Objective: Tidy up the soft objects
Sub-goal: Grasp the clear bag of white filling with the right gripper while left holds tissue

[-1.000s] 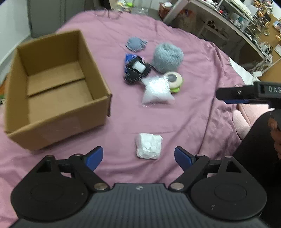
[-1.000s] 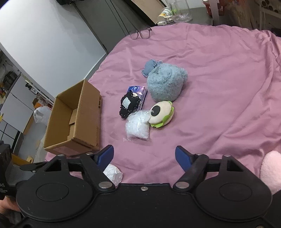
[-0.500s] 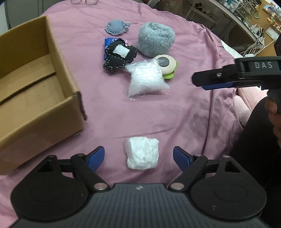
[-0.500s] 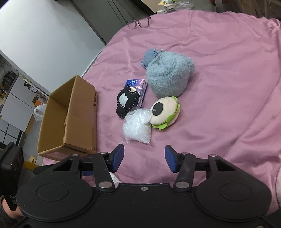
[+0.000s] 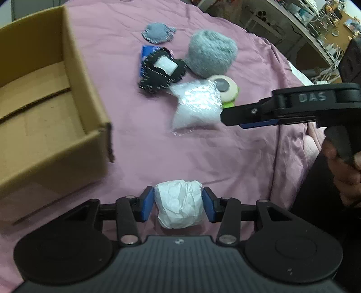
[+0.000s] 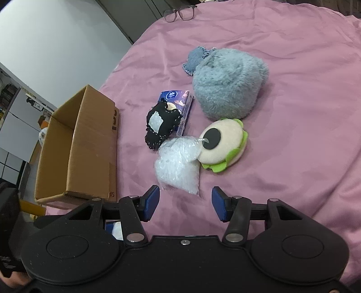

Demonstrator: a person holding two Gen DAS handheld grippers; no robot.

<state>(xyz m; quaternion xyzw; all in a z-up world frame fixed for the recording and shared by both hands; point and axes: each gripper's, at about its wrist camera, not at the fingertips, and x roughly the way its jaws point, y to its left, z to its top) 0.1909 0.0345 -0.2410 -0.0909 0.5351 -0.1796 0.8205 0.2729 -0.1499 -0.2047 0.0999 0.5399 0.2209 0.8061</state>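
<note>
My left gripper (image 5: 178, 206) is shut on a crumpled white wad (image 5: 178, 206) that rests on the pink bedspread (image 5: 225, 157). An open cardboard box (image 5: 45, 94) stands to its left, also in the right wrist view (image 6: 76, 148). My right gripper (image 6: 185, 202) is open and empty, just short of a clear bag of white filling (image 6: 178, 166). Beyond lie a black stitched pouch (image 6: 161, 124), a blue tissue pack (image 6: 180, 99), a cream-and-green eye plush (image 6: 222, 144), a fluffy blue-grey plush (image 6: 227, 81) and a small denim piece (image 6: 196, 58).
Eyeglasses (image 6: 179, 13) lie at the far edge of the bed. Shelves with clutter (image 5: 315, 27) stand beyond the bed on the right. A white wall and cabinets (image 6: 33, 67) are behind the box.
My left gripper moved forward and closed on the white wad. My right gripper narrowed partway and moved closer to the clear bag.
</note>
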